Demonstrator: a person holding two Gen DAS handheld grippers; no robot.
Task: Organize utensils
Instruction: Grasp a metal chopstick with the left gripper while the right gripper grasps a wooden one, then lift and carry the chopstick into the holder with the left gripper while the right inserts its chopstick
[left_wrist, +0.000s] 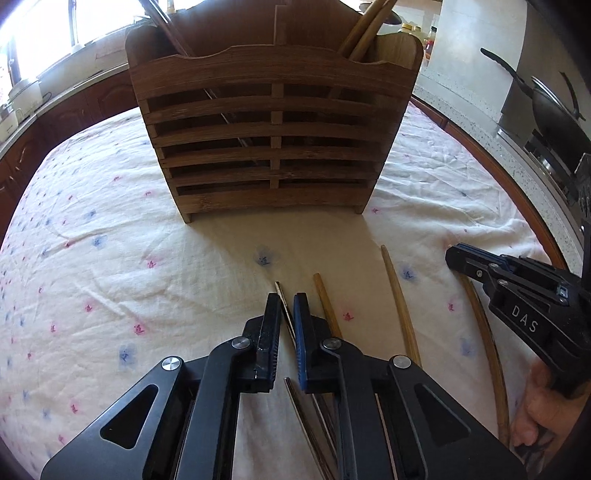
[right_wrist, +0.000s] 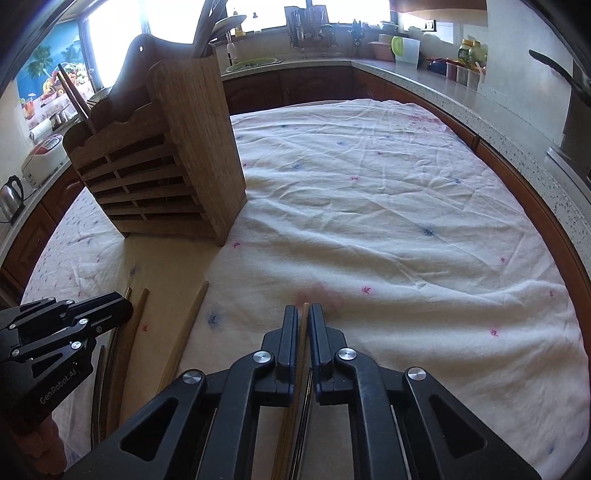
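Both grippers are clamped on chopsticks lying on the cloth (left_wrist: 110, 229): the left gripper (left_wrist: 287, 295) pinches a thin metal chopstick (left_wrist: 281, 291), the right gripper (right_wrist: 303, 308) a wooden chopstick (right_wrist: 305, 314). To do it well, lift each straight up before swinging toward the holder (left_wrist: 273, 140) at 12 o'clock, keeping the grip firm so the sticks do not pivot. Two loose sticks (left_wrist: 400, 302) lie between the grippers; the holder's front wall must be cleared.

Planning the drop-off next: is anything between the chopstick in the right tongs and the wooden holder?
Nothing visible: only bare tablecloth lies between the wooden chopstick in the right tongs and the wooden holder.
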